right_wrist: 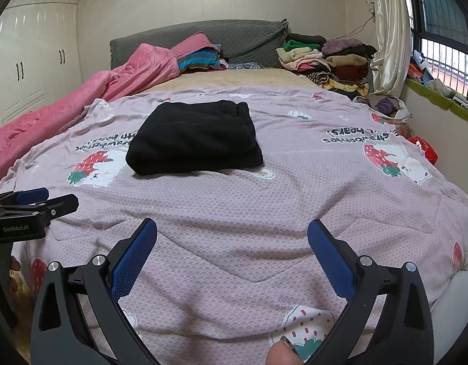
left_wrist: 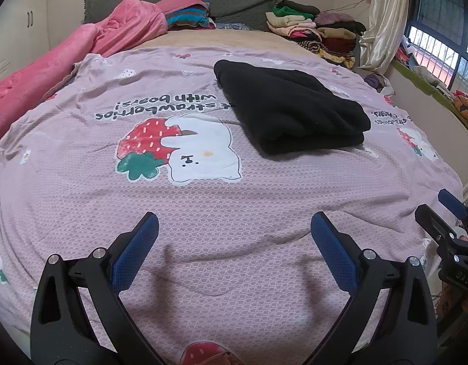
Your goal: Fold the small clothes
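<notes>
White wardrobe [right_wrist: 29, 60] left, barred window [right_wrist: 441, 45] right.

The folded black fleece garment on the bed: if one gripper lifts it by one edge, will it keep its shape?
Probably not. The folded black fleece garment shows soft stacked layers with rounded edges, so it would likely droop and unfold. It looks thick, fuzzy and light, so the pads should grip it without slipping.

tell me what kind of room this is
Most likely a home bedroom. A bed with a grey padded headboard is covered by a strawberry-print quilt, white wardrobe doors line one wall, and a folded black garment lies on the quilt.
</notes>
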`<state>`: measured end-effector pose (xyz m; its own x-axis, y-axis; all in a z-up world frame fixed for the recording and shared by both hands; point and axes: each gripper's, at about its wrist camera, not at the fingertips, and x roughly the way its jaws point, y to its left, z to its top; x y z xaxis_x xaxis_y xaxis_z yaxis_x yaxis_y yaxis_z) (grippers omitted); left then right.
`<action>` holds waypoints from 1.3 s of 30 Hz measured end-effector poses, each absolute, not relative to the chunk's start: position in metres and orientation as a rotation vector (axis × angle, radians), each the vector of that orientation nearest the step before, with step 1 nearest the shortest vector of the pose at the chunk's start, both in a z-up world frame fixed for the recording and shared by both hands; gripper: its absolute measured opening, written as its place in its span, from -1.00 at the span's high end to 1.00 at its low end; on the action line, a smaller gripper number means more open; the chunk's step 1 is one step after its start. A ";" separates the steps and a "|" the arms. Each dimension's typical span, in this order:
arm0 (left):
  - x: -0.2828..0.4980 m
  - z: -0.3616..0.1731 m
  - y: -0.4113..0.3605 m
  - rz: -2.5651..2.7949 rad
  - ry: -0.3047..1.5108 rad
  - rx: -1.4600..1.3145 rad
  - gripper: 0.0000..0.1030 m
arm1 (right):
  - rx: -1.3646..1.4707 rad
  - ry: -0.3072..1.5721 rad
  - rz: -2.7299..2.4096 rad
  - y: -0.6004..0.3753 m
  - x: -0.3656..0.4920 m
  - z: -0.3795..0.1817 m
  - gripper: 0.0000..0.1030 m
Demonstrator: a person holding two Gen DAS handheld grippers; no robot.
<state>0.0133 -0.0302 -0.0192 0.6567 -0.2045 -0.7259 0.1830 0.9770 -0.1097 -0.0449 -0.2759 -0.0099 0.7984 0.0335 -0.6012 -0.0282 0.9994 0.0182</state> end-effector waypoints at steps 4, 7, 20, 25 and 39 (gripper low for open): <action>0.013 -0.019 -0.030 -0.214 0.827 -0.023 -0.82 | 0.008 0.647 0.033 -0.275 -0.044 -0.011 -0.91; 0.013 -0.019 -0.030 -0.213 0.827 -0.022 -0.82 | 0.011 0.648 0.033 -0.275 -0.045 -0.011 -0.91; 0.012 -0.018 -0.029 -0.208 0.825 -0.020 -0.82 | 0.021 0.655 0.032 -0.274 -0.045 -0.015 -0.91; 0.012 -0.018 -0.028 -0.205 0.832 -0.016 -0.82 | 0.026 0.655 0.021 -0.276 -0.046 -0.014 -0.91; 0.057 0.005 0.093 0.013 0.854 -0.237 -0.82 | 0.263 0.632 -0.667 -0.462 -0.092 -0.011 -0.91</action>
<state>0.0567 0.0928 0.0048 0.6586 -0.0835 -0.7479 -0.1062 0.9736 -0.2022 -0.0922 -0.4616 -0.0107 0.6094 -0.4929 -0.6211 0.6466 0.7623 0.0295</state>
